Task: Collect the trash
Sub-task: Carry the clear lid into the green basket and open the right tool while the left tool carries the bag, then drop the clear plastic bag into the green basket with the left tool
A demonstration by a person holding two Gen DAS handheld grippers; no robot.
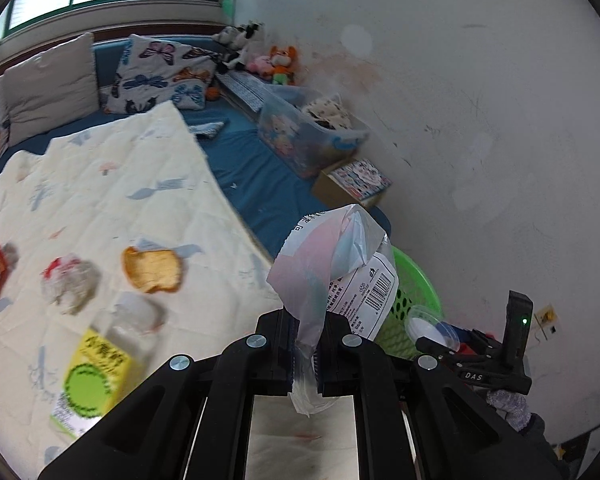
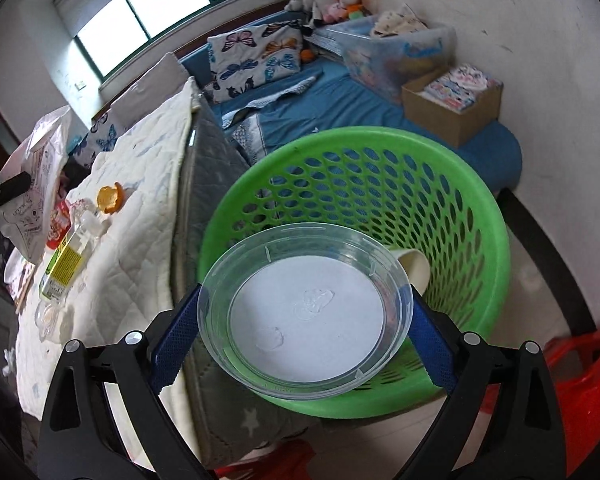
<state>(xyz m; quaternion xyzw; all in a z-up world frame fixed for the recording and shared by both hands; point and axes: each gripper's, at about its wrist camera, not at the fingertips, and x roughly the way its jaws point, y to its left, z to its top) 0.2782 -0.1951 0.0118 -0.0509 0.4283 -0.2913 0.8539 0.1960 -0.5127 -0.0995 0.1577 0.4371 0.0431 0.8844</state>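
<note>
The left gripper (image 1: 305, 344) is pinching a crumpled plastic wrapper (image 1: 332, 264), its lower end hiding between the jaws. The right gripper (image 2: 304, 320) is clamping a clear plastic lid (image 2: 306, 310) above the green basket (image 2: 480, 216), covering a paper cup (image 2: 414, 268) inside.

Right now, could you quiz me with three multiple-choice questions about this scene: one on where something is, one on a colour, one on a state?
1. Where is the lid?
A. over the basket
B. on the quilt
C. in the cardboard box

2. What colour is the basket?
A. red
B. green
C. blue

3. How is the left gripper?
A. wide open, empty
B. shut on a wrapper
C. gripping a bottle

Answers: 1 A, the right gripper holds it above the rim. 2 B, green mesh. 3 B, the plastic is pinched.
</note>
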